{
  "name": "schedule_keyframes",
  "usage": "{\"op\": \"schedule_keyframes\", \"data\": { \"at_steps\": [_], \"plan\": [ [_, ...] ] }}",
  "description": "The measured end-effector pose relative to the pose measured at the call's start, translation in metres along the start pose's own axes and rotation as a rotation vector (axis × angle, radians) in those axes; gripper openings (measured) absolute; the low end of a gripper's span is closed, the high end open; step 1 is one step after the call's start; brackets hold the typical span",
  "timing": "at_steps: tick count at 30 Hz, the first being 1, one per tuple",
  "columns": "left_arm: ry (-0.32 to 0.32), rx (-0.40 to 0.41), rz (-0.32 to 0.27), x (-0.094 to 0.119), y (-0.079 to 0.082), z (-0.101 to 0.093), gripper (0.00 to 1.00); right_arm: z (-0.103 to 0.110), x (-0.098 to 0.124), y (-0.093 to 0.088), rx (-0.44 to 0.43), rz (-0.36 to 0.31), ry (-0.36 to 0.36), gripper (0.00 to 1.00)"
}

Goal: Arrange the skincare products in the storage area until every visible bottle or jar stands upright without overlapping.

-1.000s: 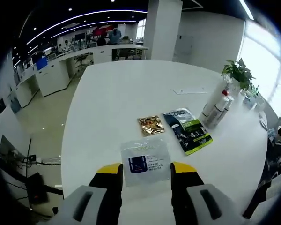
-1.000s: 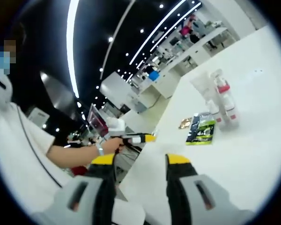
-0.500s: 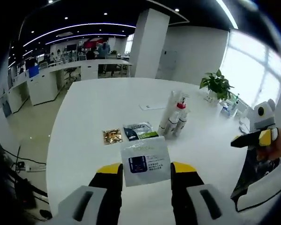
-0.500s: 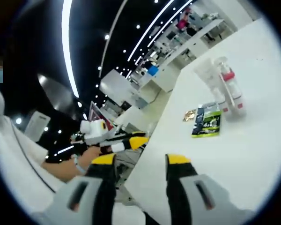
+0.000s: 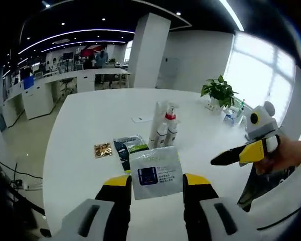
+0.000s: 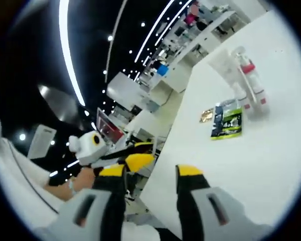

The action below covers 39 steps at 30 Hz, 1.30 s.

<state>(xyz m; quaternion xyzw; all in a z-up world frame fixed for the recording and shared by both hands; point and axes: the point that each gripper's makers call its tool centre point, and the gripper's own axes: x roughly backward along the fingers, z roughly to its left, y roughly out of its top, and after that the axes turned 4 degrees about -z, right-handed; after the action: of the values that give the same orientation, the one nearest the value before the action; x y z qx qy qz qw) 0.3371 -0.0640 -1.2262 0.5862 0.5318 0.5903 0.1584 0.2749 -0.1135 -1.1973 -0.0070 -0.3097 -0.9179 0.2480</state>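
Left claw — grey body, black fingers, yellow tips.

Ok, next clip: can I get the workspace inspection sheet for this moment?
Surface: round white table, mostly bare.
Job's things: white bottles, one red-capped, upright, clustered.
Clutter: gold foil sachet and green-black sachet flat on the table.
Grippers: left gripper holds a clear sachet with a blue jar print; right gripper fingers apart, holding nothing.
Cables: on the floor, far left.
Surroundings: open office, potted plant.
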Motion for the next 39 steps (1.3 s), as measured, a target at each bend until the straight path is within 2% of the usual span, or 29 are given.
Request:
{"op": "schedule_keyframes", "data": {
  "at_steps": [11, 17, 31, 34, 39],
  "plan": [
    [-0.049, -0.071, -0.004, 0.001, 0.003, -0.034, 0.41, 0.0, -0.007, 0.009, -0.028, -0.019, -0.003, 0.28],
    [-0.062, -0.14, -0.006, 0.007, 0.001, -0.051, 0.41, 0.003, -0.008, 0.001, -0.043, 0.007, 0.008, 0.2],
    [-0.097, -0.234, -0.007, 0.012, 0.001, -0.067, 0.41, 0.009, -0.009, -0.004, -0.07, 0.024, 0.029, 0.02],
    [-0.112, -0.259, -0.016, 0.011, 0.002, -0.068, 0.41, 0.007, -0.009, -0.003, -0.076, 0.019, 0.026, 0.01],
    [-0.152, -0.247, -0.006, 0.01, -0.002, -0.069, 0.42, 0.007, -0.008, -0.006, -0.068, 0.034, 0.026, 0.01]
  ]
}}
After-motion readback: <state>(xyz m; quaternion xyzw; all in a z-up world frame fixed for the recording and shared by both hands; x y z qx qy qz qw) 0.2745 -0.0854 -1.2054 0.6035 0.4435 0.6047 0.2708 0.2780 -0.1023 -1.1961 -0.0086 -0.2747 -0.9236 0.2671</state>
